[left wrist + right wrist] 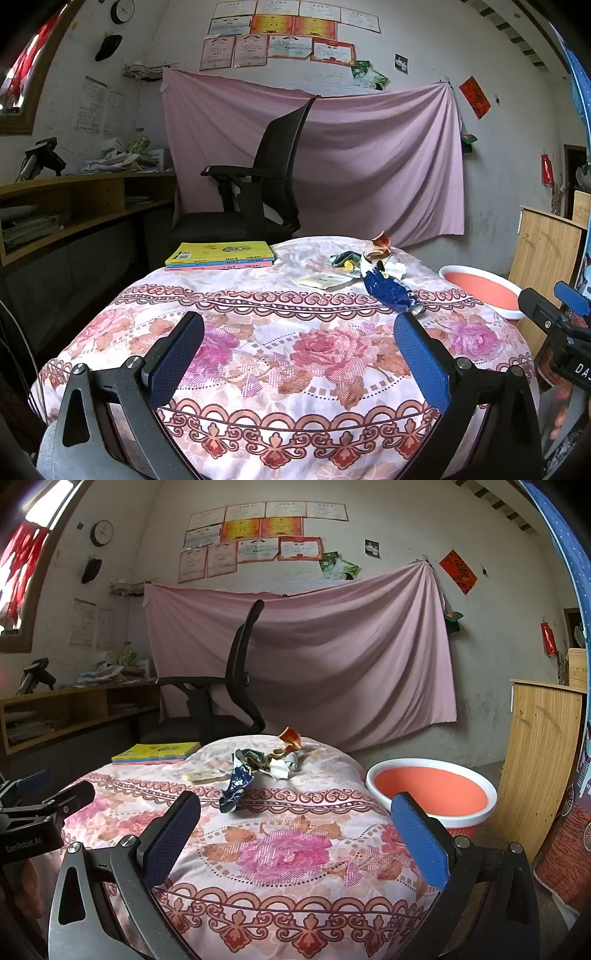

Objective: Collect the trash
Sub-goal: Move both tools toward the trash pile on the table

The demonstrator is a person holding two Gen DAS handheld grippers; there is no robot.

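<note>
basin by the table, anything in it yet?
Looks empty. The right wrist view shows the basin's bare orange inside; its near part is hidden by the rim. The trash lies on the table.

Surface (288, 853): directly ahead of you.
Trash pile (266, 762): on the surface, far side, right of centre.
Books (157, 753): stacked on the surface's far-left corner, left of the trash pile.
Basin (432, 794): right of the surface, lower down.
Chair (225, 698): behind the surface.
</note>
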